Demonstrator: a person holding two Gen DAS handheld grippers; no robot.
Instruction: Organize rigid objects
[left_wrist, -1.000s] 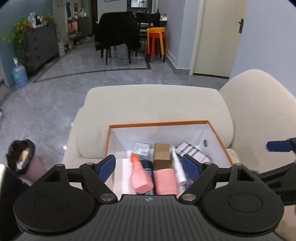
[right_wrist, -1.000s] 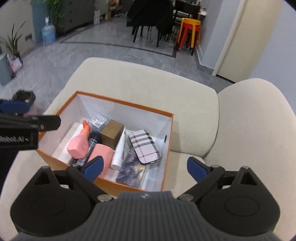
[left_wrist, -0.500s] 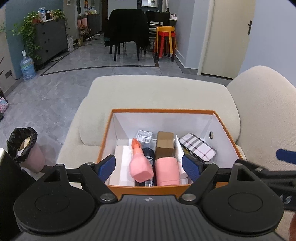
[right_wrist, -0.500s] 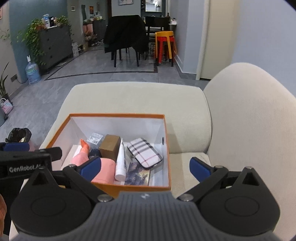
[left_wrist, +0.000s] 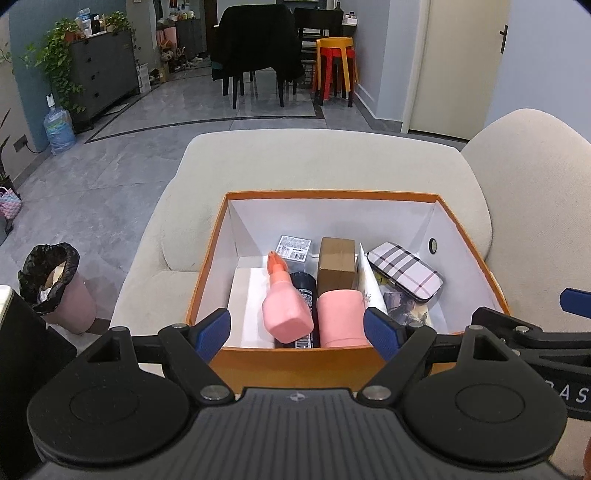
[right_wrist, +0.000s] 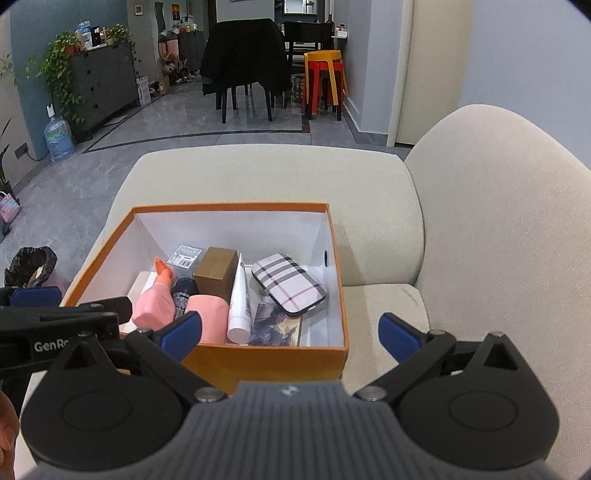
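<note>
An orange box (left_wrist: 210, 254) (right_wrist: 266, 360) with a white inside sits on a cream sofa seat. It holds a pink bottle (left_wrist: 286, 304) (right_wrist: 155, 301), a pink cylinder (left_wrist: 341, 317) (right_wrist: 208, 315), a black can (left_wrist: 303, 286), a brown carton (left_wrist: 336, 264) (right_wrist: 216, 269), a white tube (right_wrist: 239, 304), a plaid case (left_wrist: 406, 267) (right_wrist: 288, 282), a picture card (right_wrist: 275, 325) and a small labelled packet (left_wrist: 294, 247). My left gripper (left_wrist: 299, 334) is open and empty, just in front of the box's near wall. My right gripper (right_wrist: 290, 330) is open and empty, over the near right corner.
The sofa's armrest (right_wrist: 277, 177) lies behind the box and its backrest (right_wrist: 517, 221) rises at the right. Bare seat cushion (right_wrist: 384, 306) lies right of the box. A pink bin with a black liner (left_wrist: 55, 284) stands on the floor at the left.
Both grippers have pulled back and risen from over the box, so the whole box and its front wall now show. Nothing in the box has moved.
</note>
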